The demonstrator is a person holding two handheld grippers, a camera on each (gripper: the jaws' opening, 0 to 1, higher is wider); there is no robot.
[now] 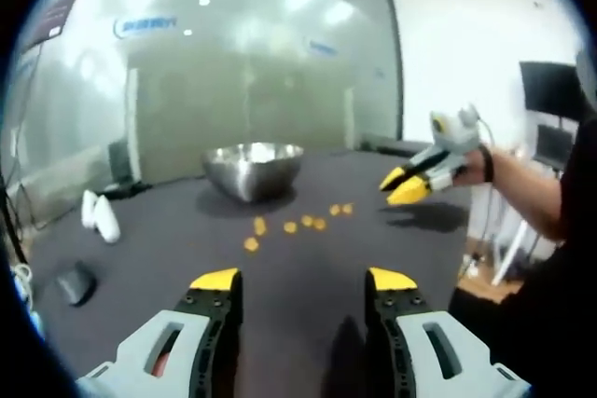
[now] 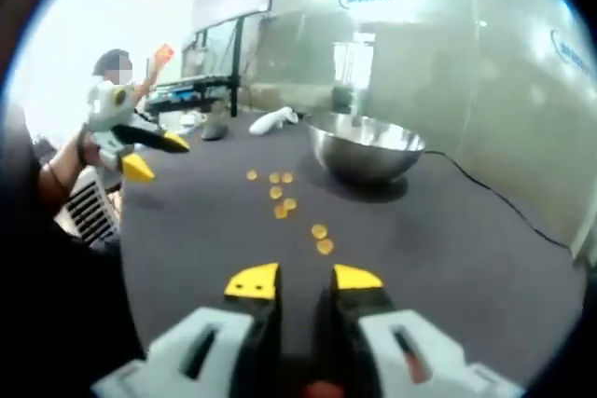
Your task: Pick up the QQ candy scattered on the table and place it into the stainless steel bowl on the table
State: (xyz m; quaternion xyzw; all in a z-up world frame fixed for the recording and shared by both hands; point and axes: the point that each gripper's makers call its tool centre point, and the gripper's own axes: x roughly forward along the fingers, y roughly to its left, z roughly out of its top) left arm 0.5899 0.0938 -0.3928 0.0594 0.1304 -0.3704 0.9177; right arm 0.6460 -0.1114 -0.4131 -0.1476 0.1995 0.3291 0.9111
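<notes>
Small flat orange-yellow QQ candy pieces (image 1: 290, 226), abt 7, lie in a loose row on the dark grey table (image 1: 308, 305) just in front of the shiny round stainless steel bowl (image 1: 254, 170). Left gripper (image 1: 304, 280) w/ yellow tips: jaws wide apart, empty. Right gripper (image 2: 303, 280): narrow gap, holding nothing, above table near candy.

Stainless steel bowl (image 1: 253, 168) is shiny silver, reflective. QQ candy (image 1: 290, 226) pieces are orange-yellow against the dark grey table (image 1: 308, 267). Left gripper (image 1: 303, 280) is light grey with black jaws and bright yellow tips; right gripper (image 2: 303, 280) has the same colours. White objects (image 1: 101, 215) sit near the table's edge, next to a dark grey one (image 1: 76, 282). Frosted glass wall (image 1: 233, 72) is pale grey-green with small blue lettering.
</notes>
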